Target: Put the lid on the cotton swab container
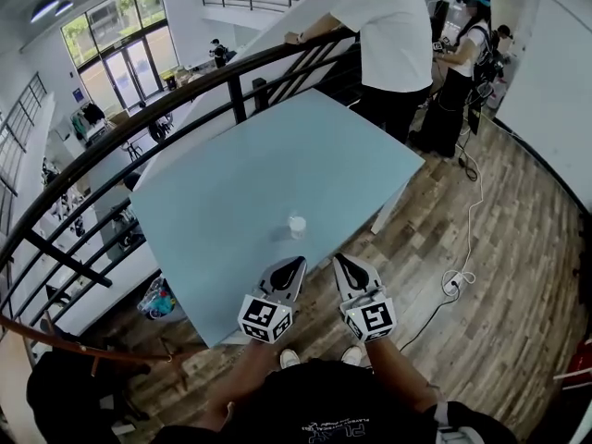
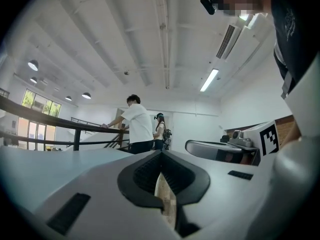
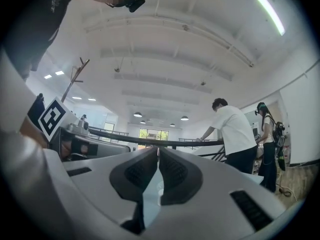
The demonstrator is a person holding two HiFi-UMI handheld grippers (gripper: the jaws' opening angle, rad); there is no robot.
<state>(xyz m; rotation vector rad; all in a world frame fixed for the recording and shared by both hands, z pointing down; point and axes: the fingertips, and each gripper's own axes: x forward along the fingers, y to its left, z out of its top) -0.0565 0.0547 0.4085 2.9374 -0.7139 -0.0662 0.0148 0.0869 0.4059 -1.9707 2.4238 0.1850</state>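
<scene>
A small white cotton swab container (image 1: 296, 225) stands upright on the light blue table (image 1: 240, 183), near the table's front corner. I cannot make out a separate lid at this size. Both grippers hover over the near table edge, a short way in front of the container and apart from it. My left gripper (image 1: 297, 262) is shut with nothing in it, and its closed jaws (image 2: 161, 156) point level across the table. My right gripper (image 1: 339, 259) is also shut and empty, its jaws (image 3: 158, 153) meeting at the tip. The two grippers sit side by side.
A dark metal railing (image 1: 139, 123) runs along the table's far and left sides. A person in a white shirt (image 1: 393, 35) leans on it beyond the table, with another person (image 1: 467, 58) further right. A white cable and plug (image 1: 455, 280) lie on the wooden floor to the right.
</scene>
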